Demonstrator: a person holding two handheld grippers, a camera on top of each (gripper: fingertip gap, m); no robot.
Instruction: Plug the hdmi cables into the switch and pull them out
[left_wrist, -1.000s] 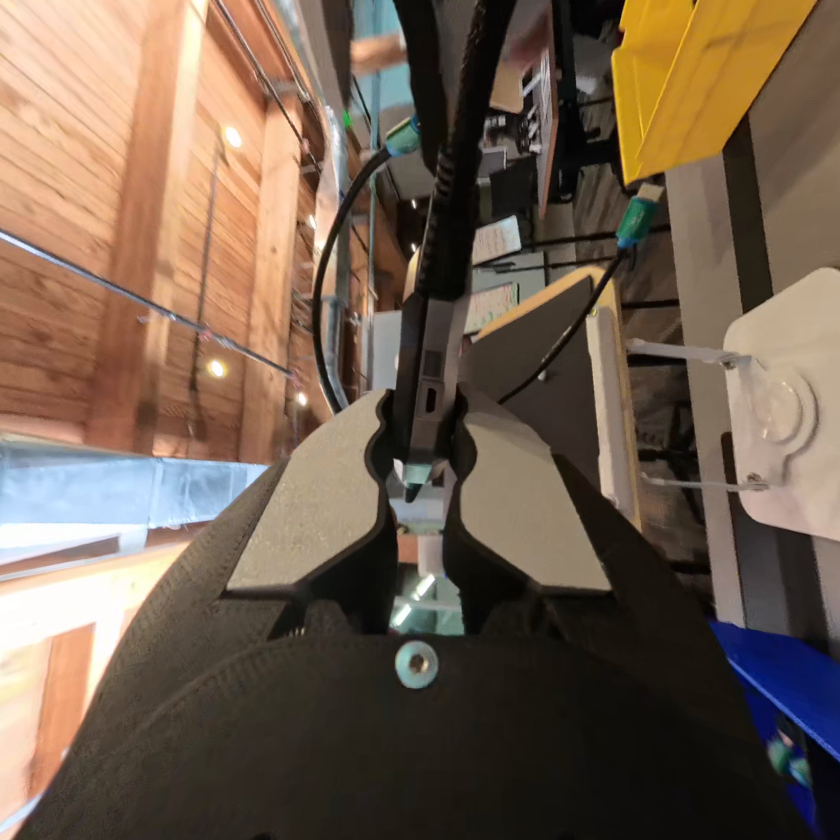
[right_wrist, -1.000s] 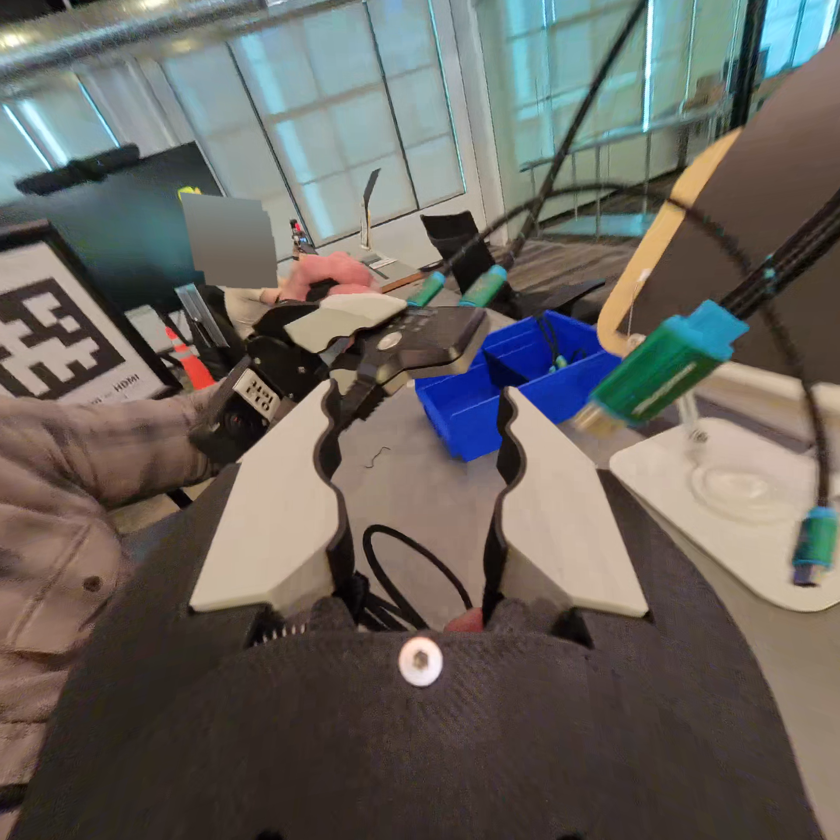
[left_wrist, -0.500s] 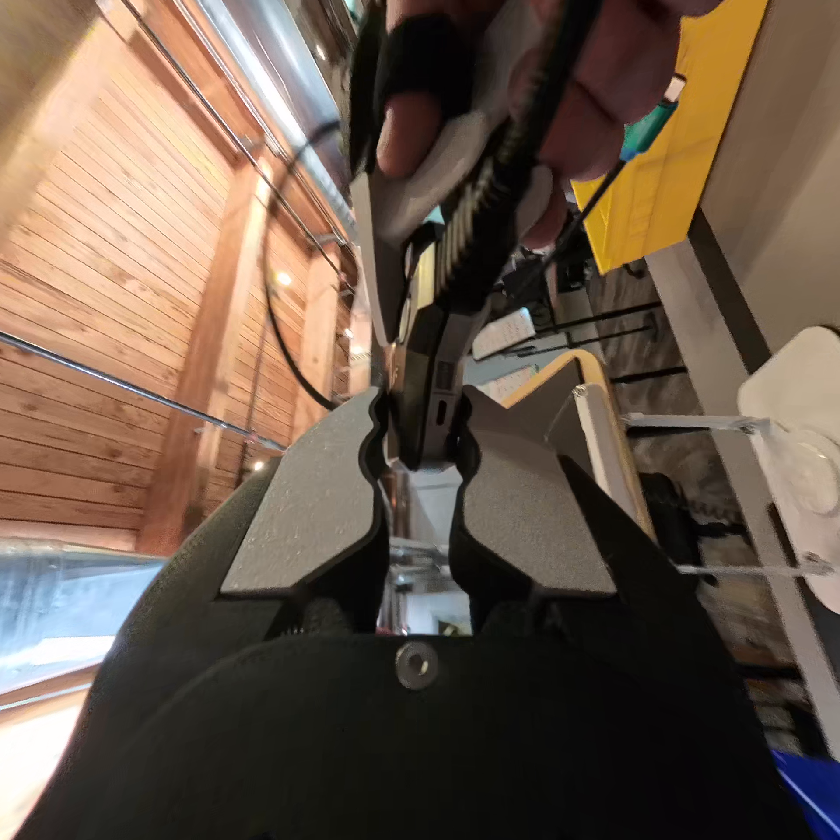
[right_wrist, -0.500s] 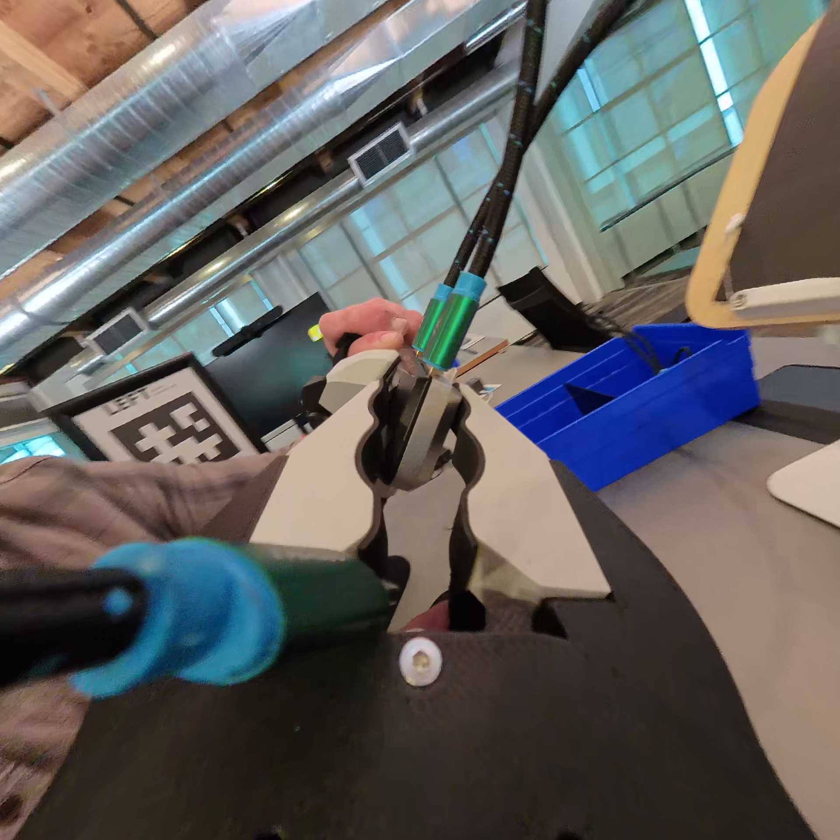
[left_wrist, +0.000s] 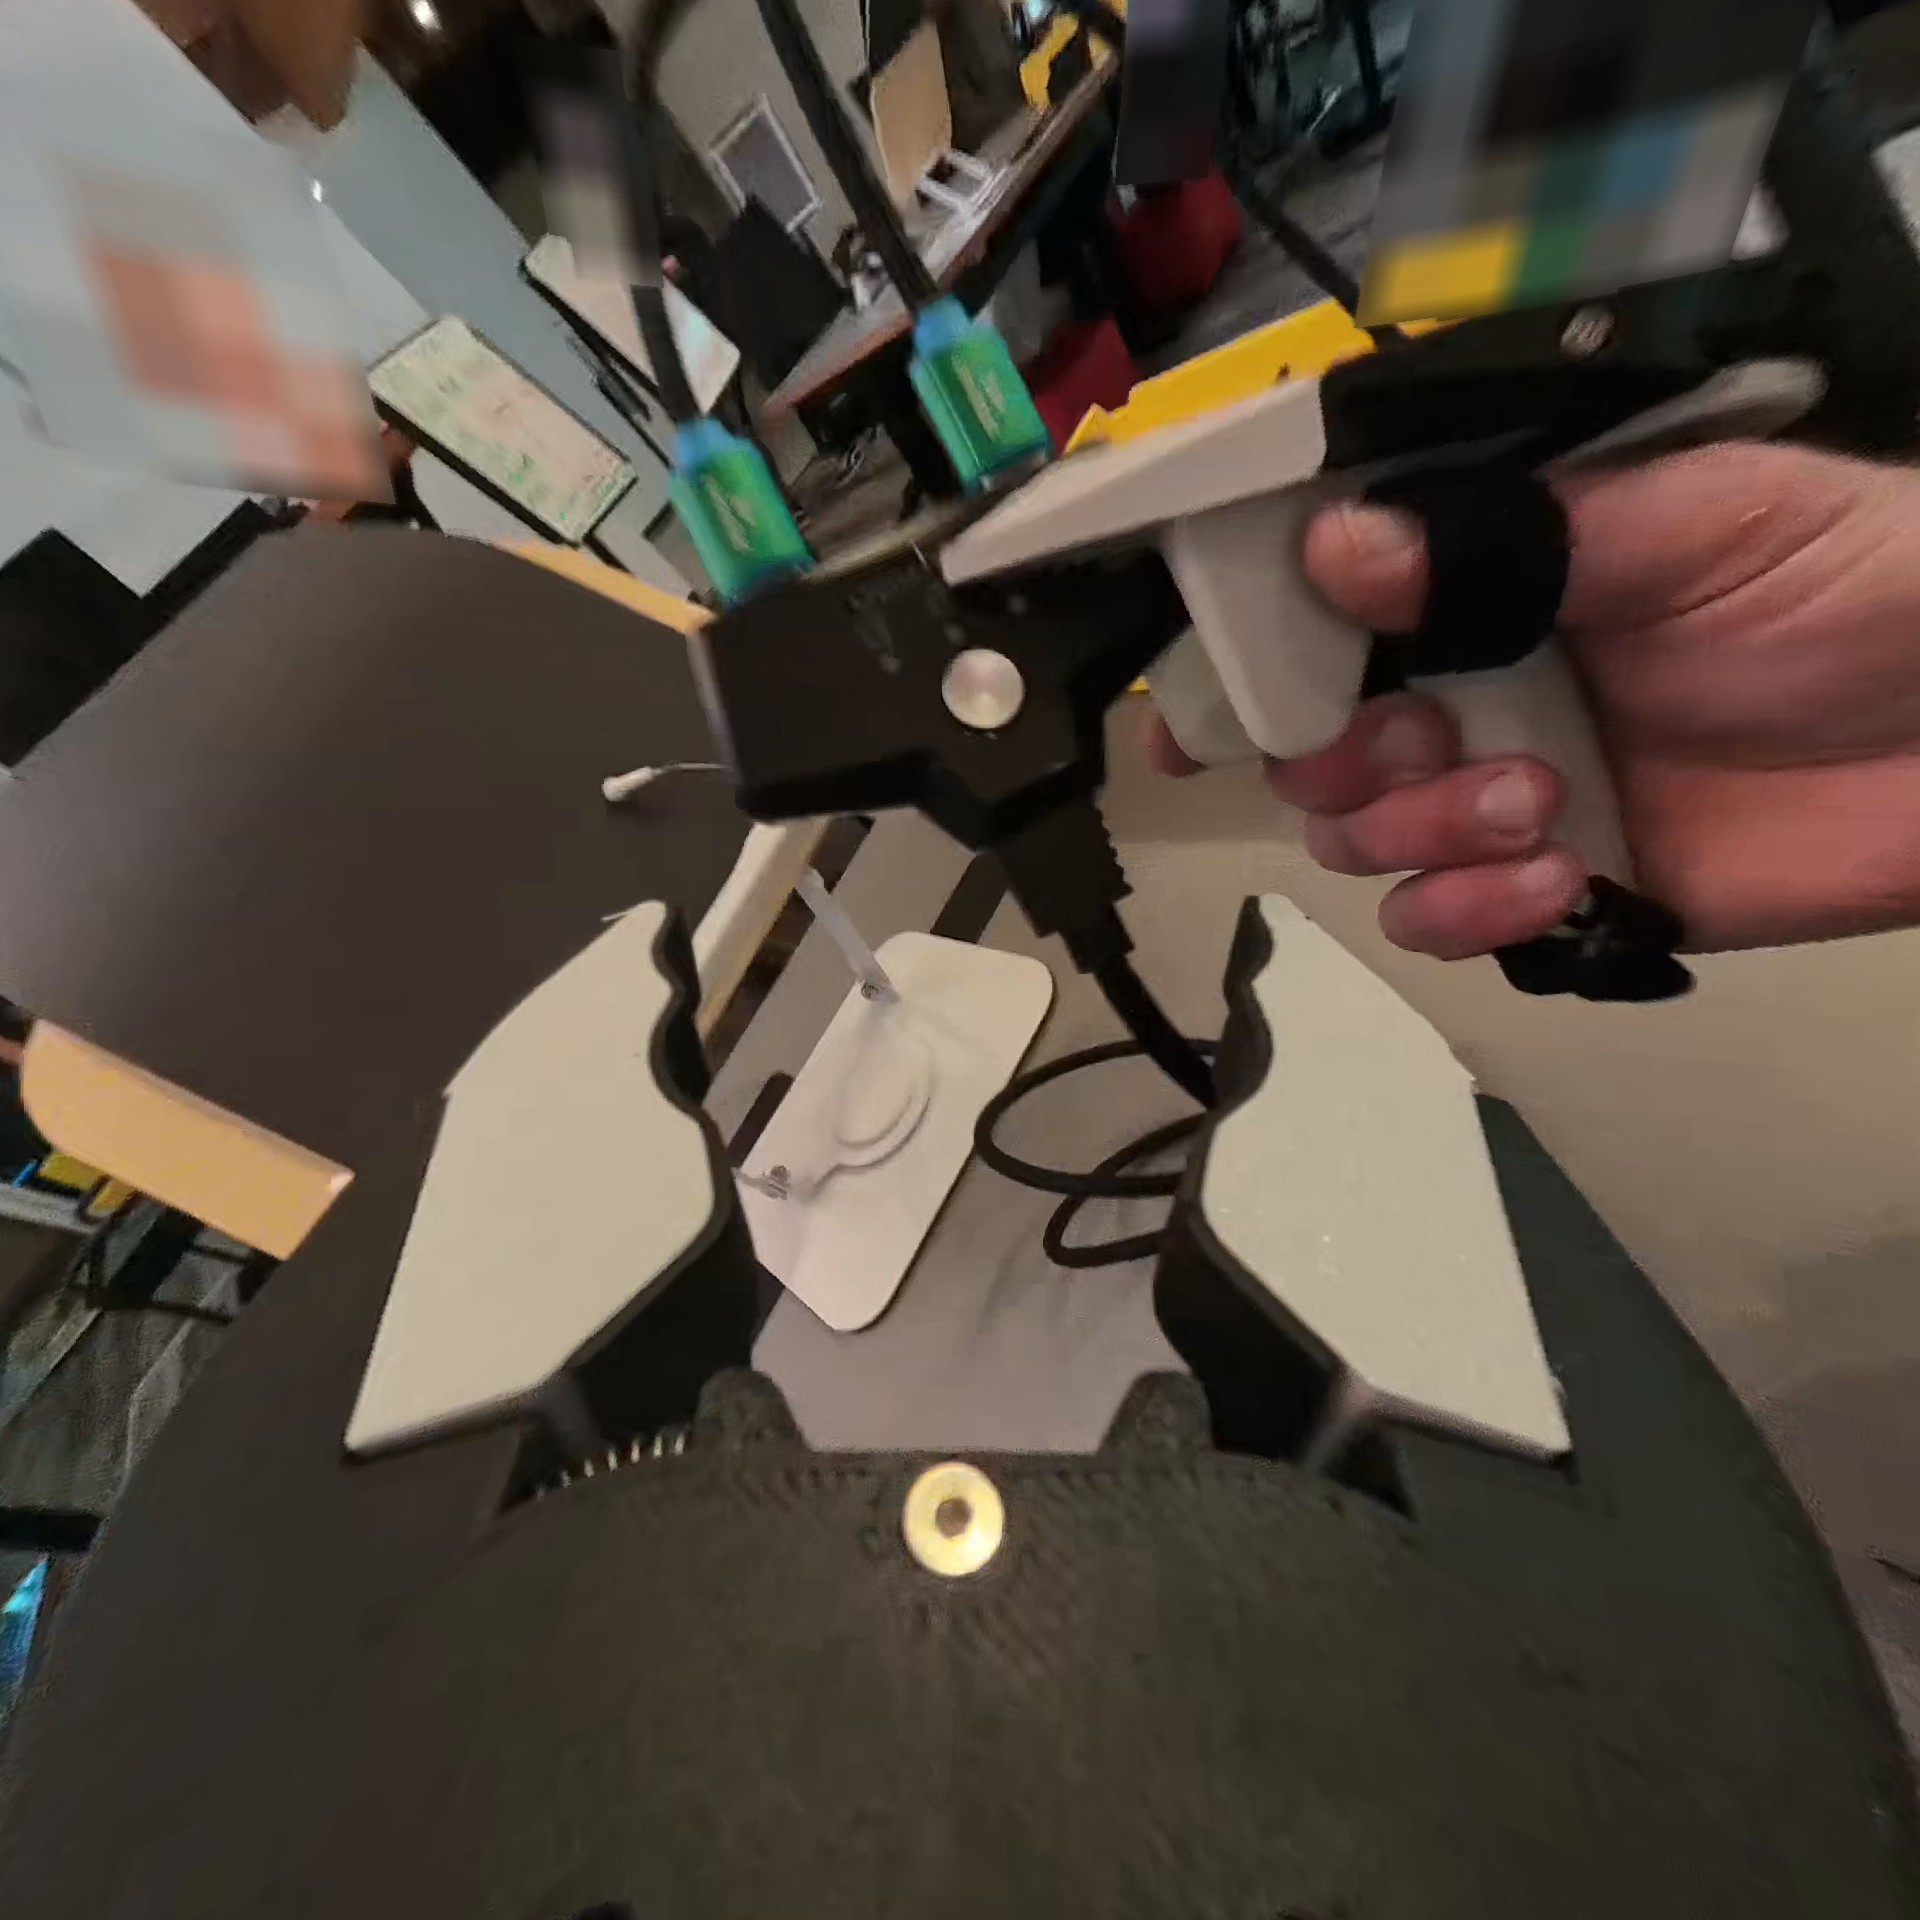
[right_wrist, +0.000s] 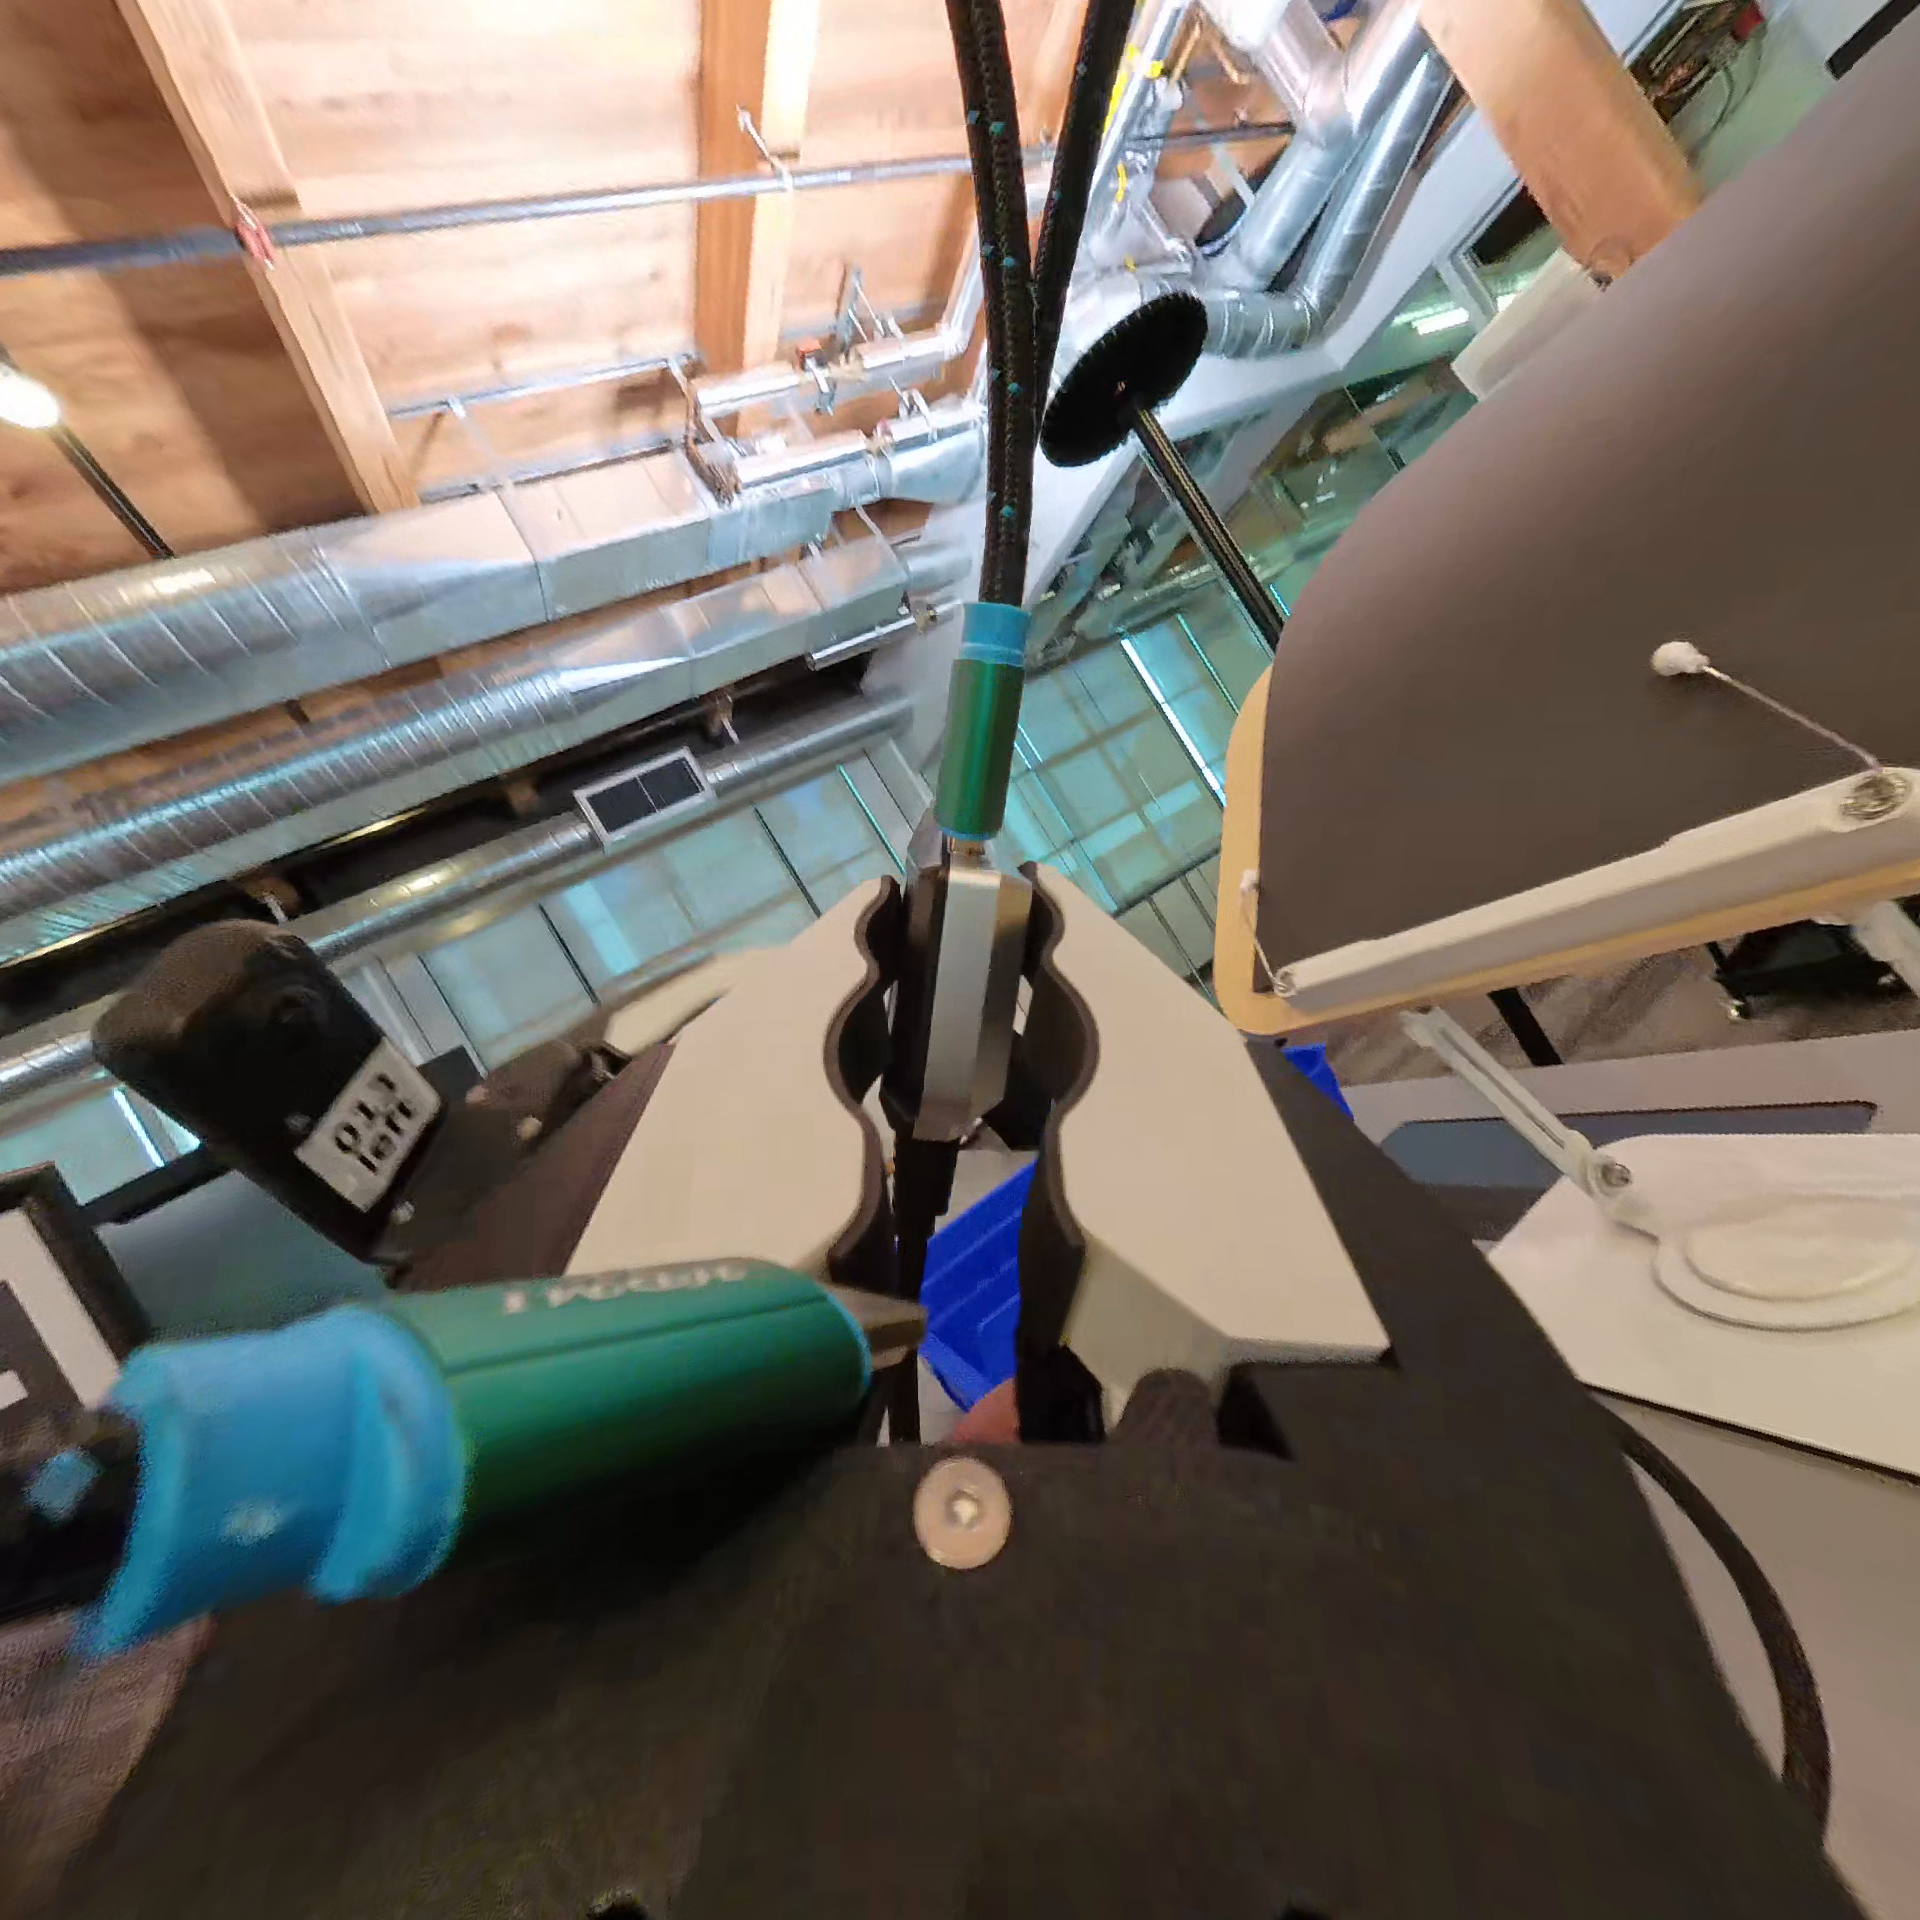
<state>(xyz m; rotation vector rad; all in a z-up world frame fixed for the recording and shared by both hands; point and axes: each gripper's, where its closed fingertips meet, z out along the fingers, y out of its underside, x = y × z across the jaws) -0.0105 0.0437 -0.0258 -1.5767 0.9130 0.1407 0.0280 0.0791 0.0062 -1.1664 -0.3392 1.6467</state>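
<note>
The black HDMI switch (left_wrist: 862, 707) is held in the air by my right gripper (right_wrist: 961, 894), which is shut on its edge (right_wrist: 961, 997). In the left wrist view, two green HDMI plugs with blue boots (left_wrist: 738, 499) (left_wrist: 977, 405) sit in its upper side. A black cable (left_wrist: 1101, 935) hangs from its lower side. My left gripper (left_wrist: 951, 914) is open and empty just below the switch. In the right wrist view one plug (right_wrist: 982, 727) stands in the switch's top. A third green plug (right_wrist: 623, 1382) lies loose across the right gripper's body at lower left.
A black board on a wooden-edged panel (left_wrist: 312, 779) leans on a white stand (left_wrist: 894, 1101) on the grey table (left_wrist: 1558, 1039). A blue bin (right_wrist: 977, 1278) sits behind the switch. A hand (left_wrist: 1662, 707) holds the right gripper. Yellow bins (left_wrist: 1226, 384) stand at the back. My hands' fingertips stand some 7 cm from each other.
My left gripper let go of the switch, opened and drew back below it. My right gripper closed on the switch and now holds it alone.
</note>
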